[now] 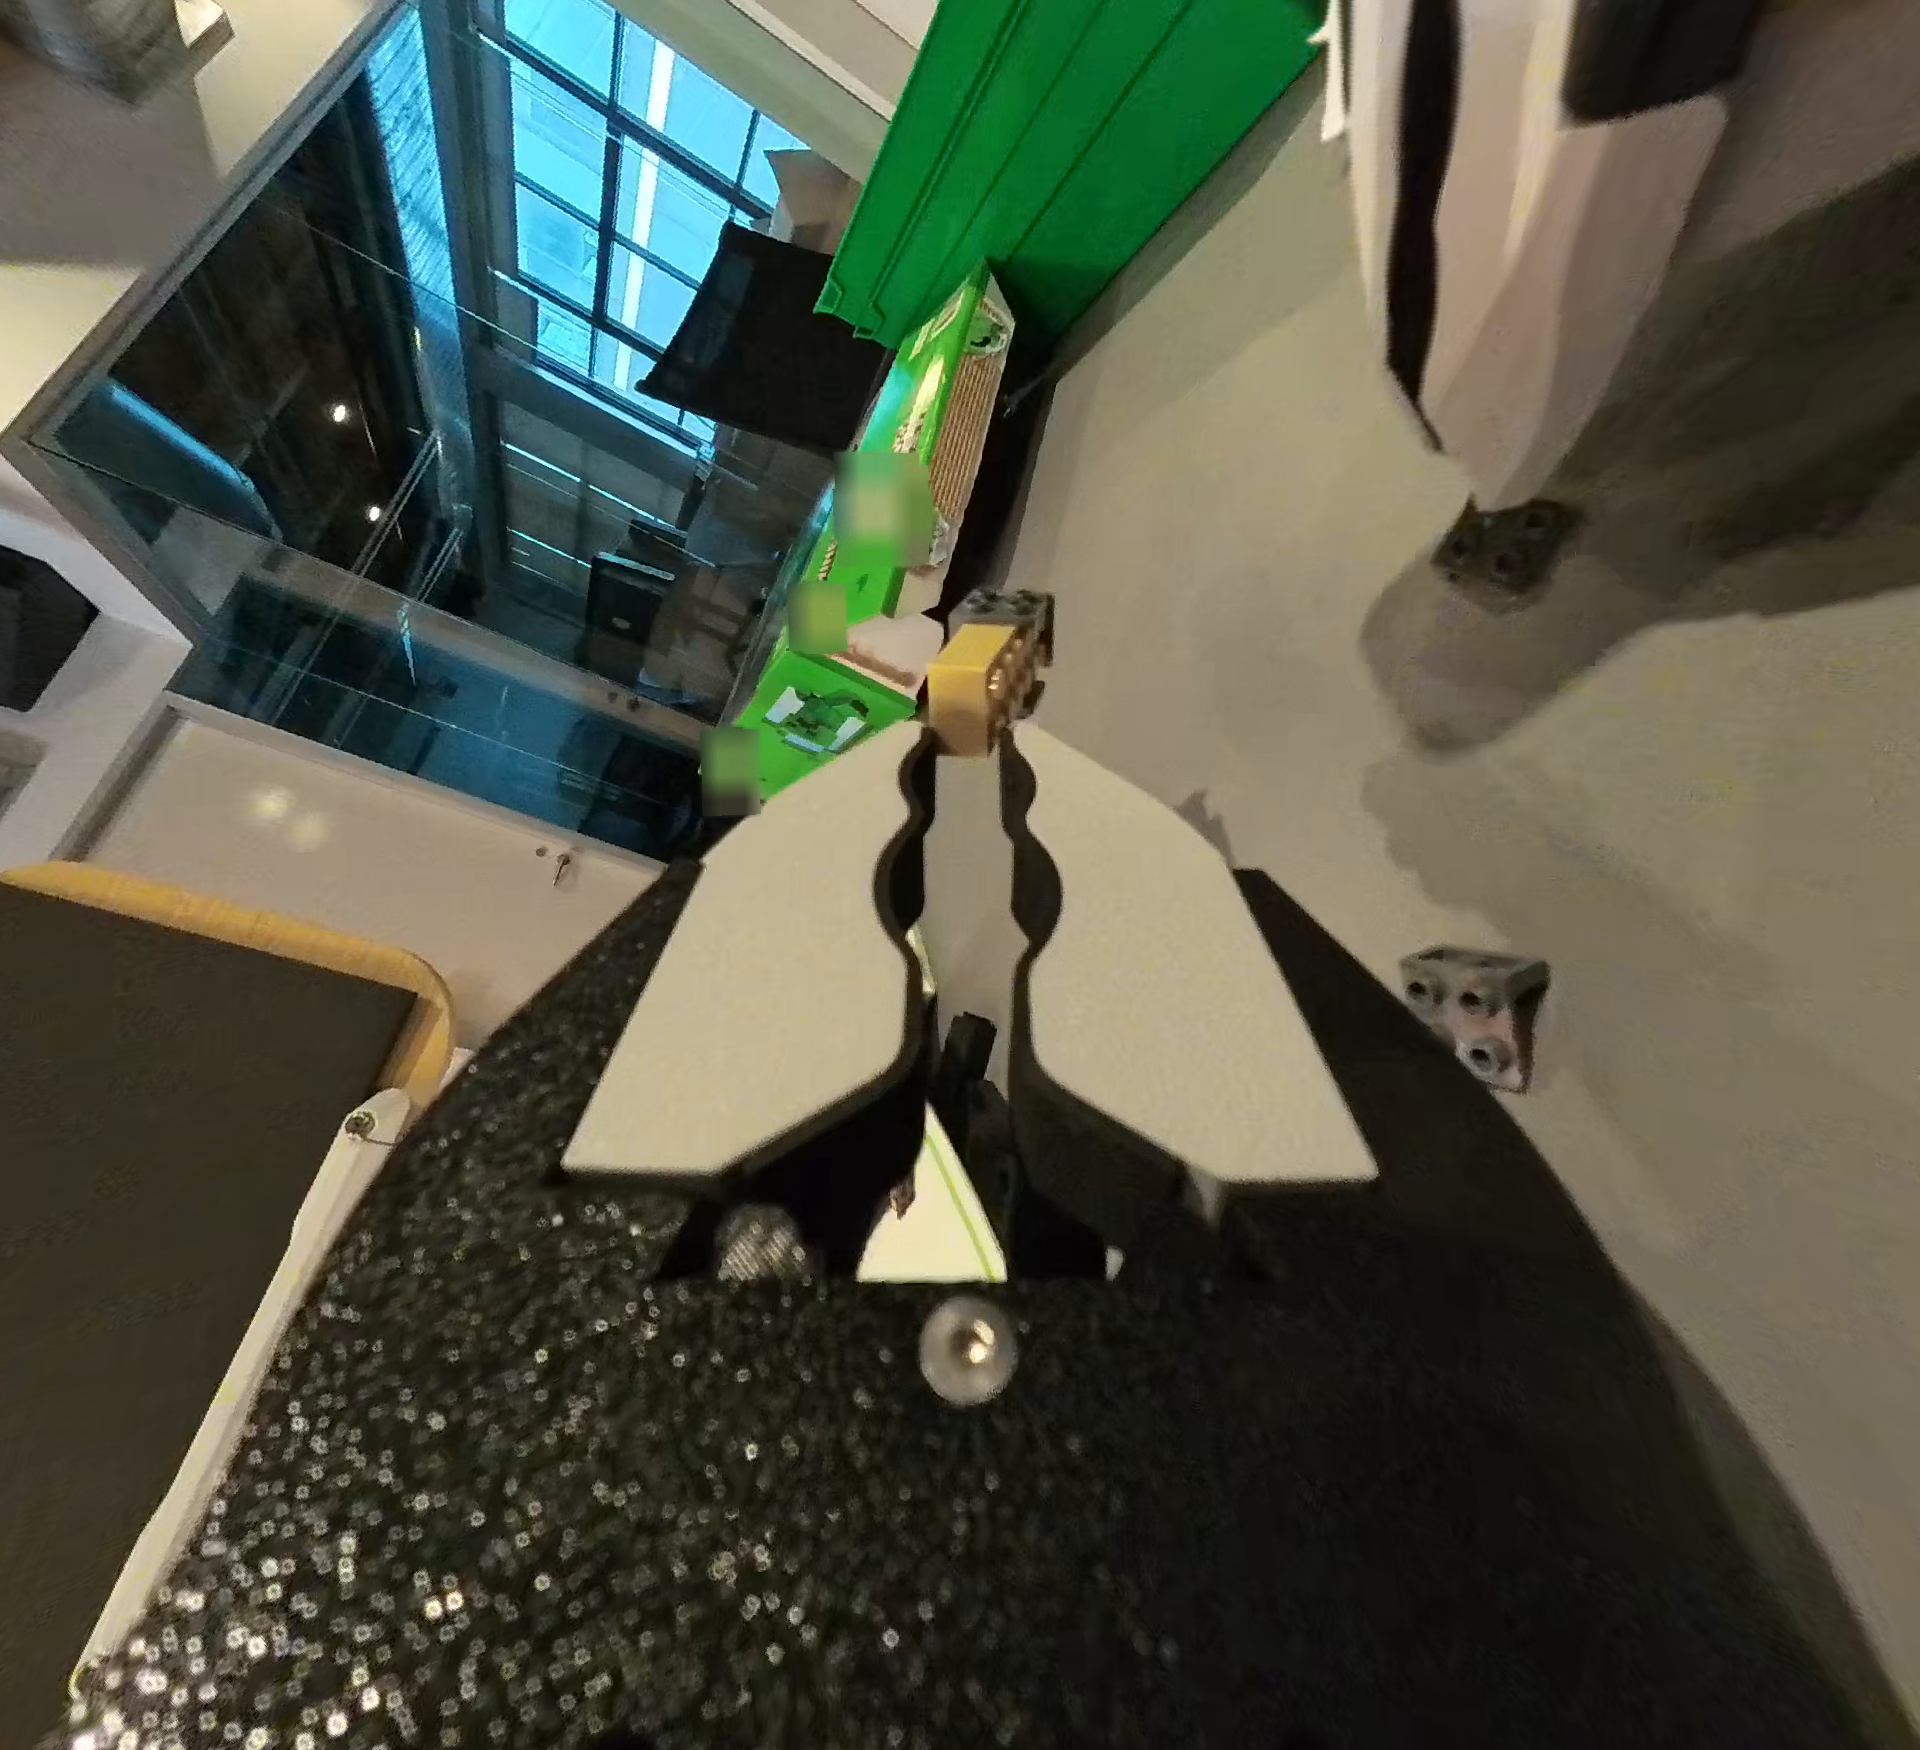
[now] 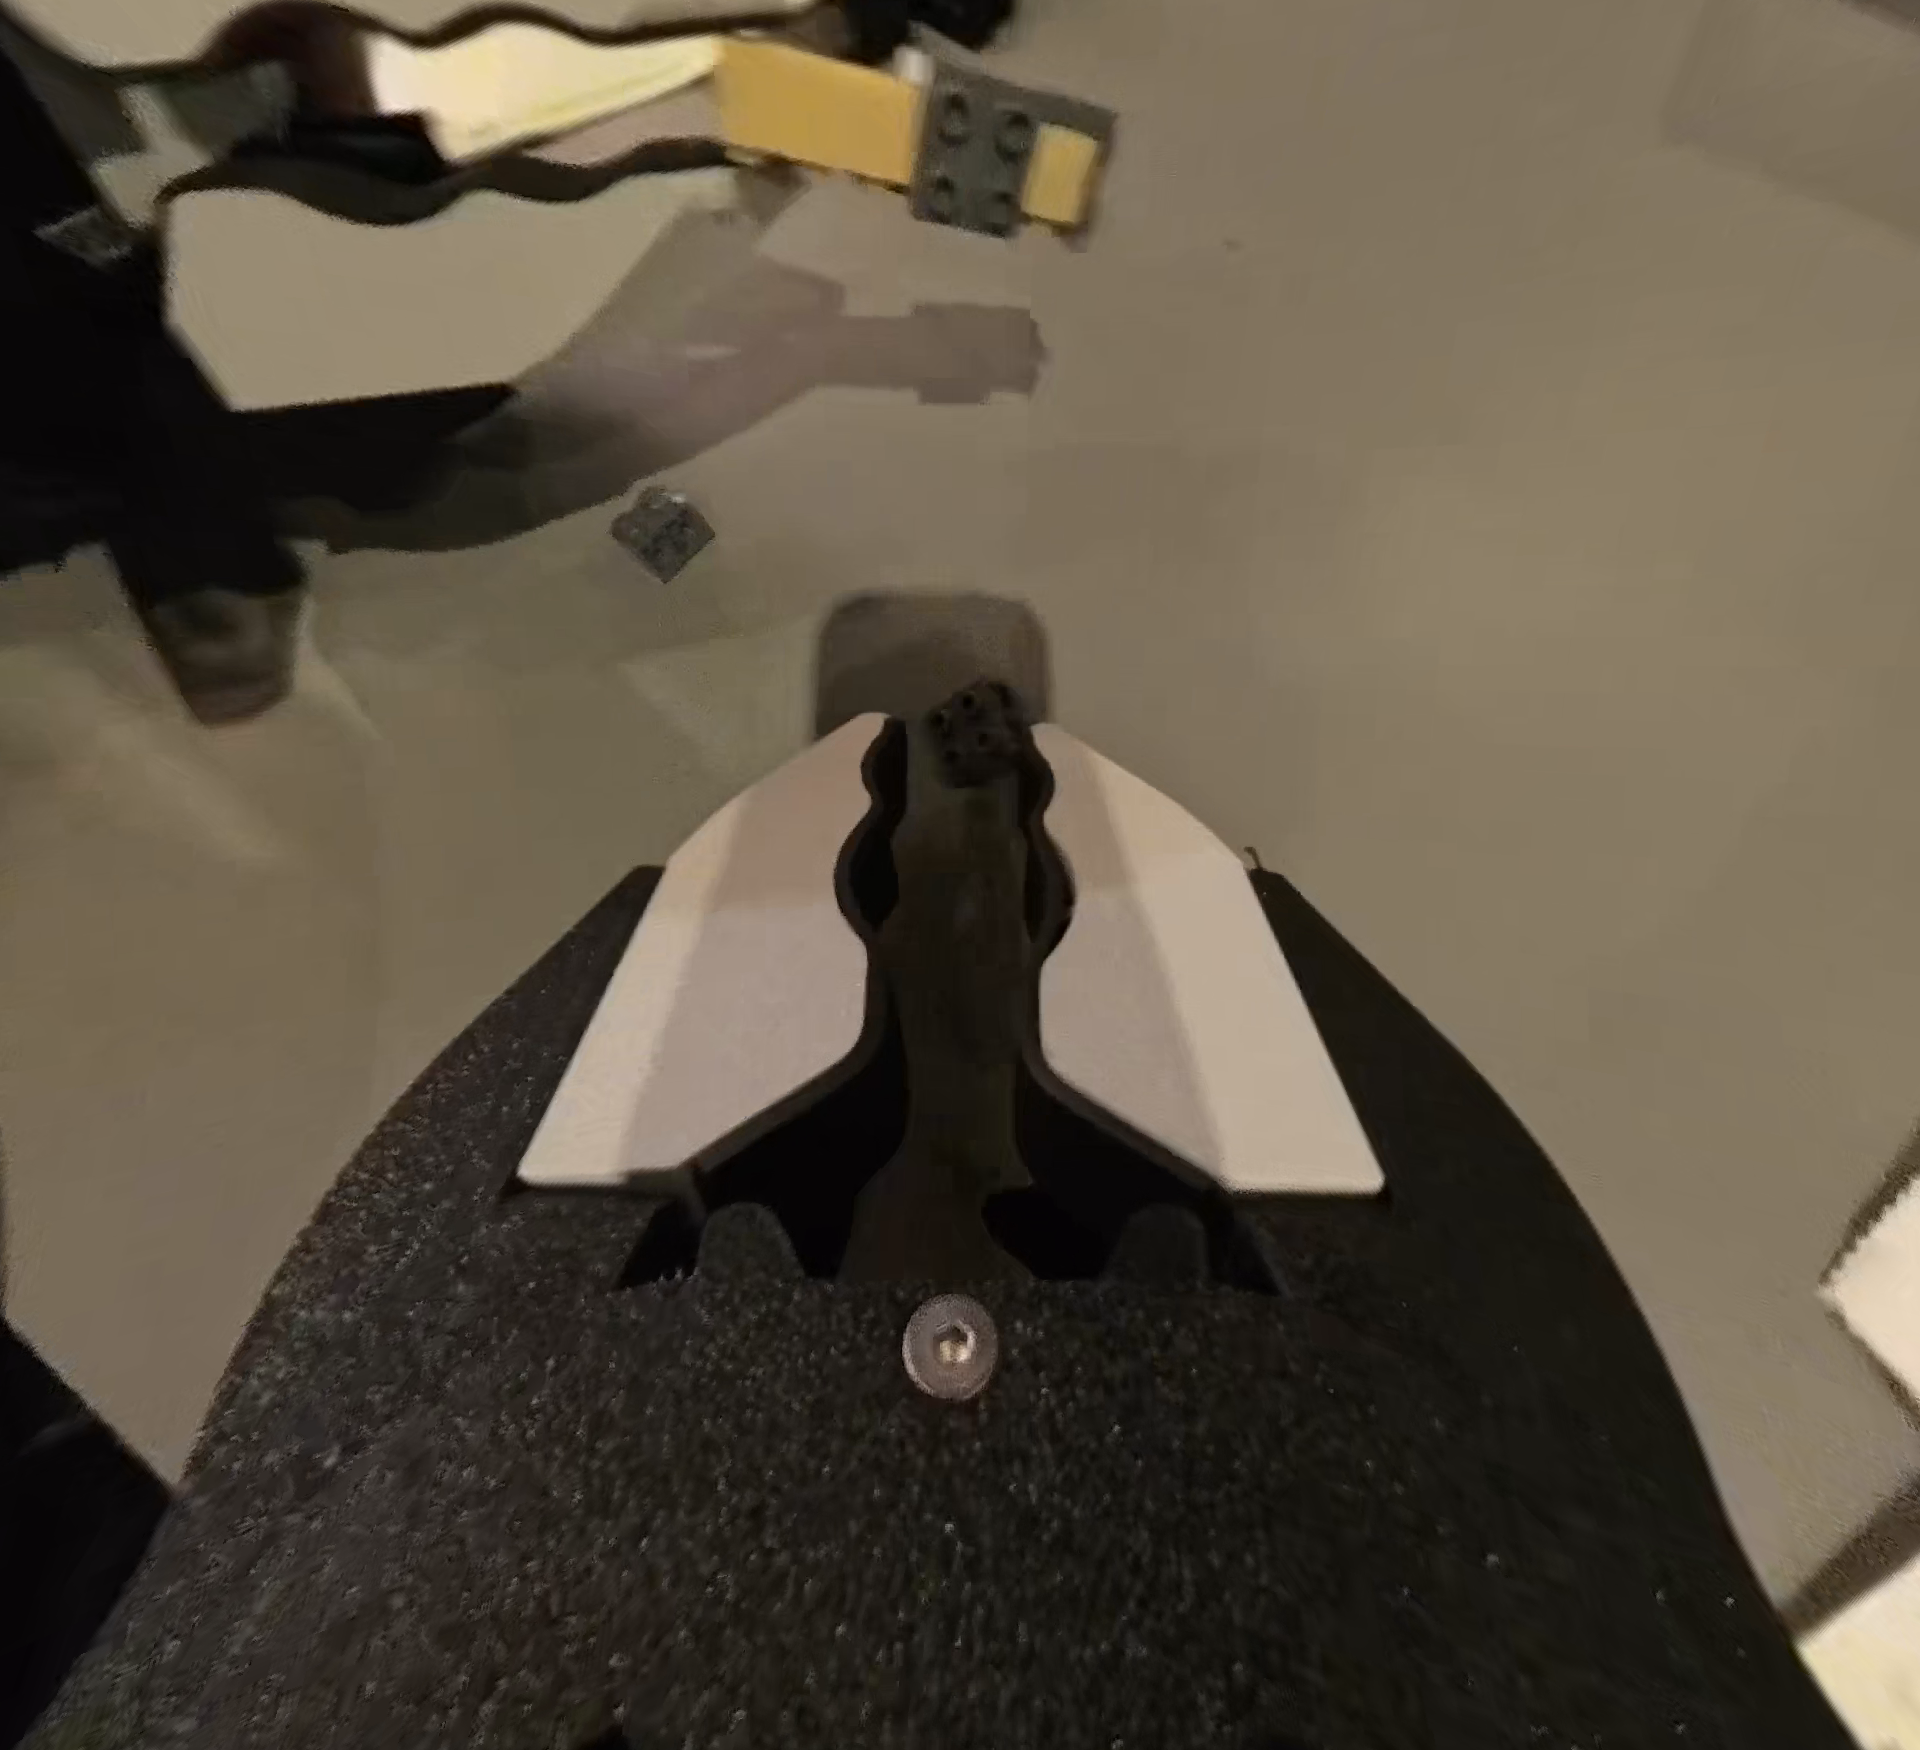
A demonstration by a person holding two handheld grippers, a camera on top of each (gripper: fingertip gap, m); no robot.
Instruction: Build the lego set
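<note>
- Presently, the left gripper (image 1: 971, 744) is clamped on the end of a tan brick (image 1: 977, 698), held clear above the worktop (image 1: 1299, 661); judged, this keeps the assembly steady and reachable for the next piece.
- In the right wrist view the tan brick (image 2: 821, 116) reads as a long, flat-sided bar with a dark grey square plate (image 2: 982, 147) already seated near its free end; four studs show on the plate.
- The right gripper (image 2: 971, 739) is closed on a small dark studded brick (image 2: 971, 734), low near the worktop and well apart from the assembly; judged, it is being brought for attachment.
- A loose grey piece (image 2: 662, 533) lies on the worktop between the two grippers, untouched.
- An open instruction booklet (image 2: 623, 38) lies beyond; a green set box (image 1: 883, 578) stands at the worktop edge.
</note>
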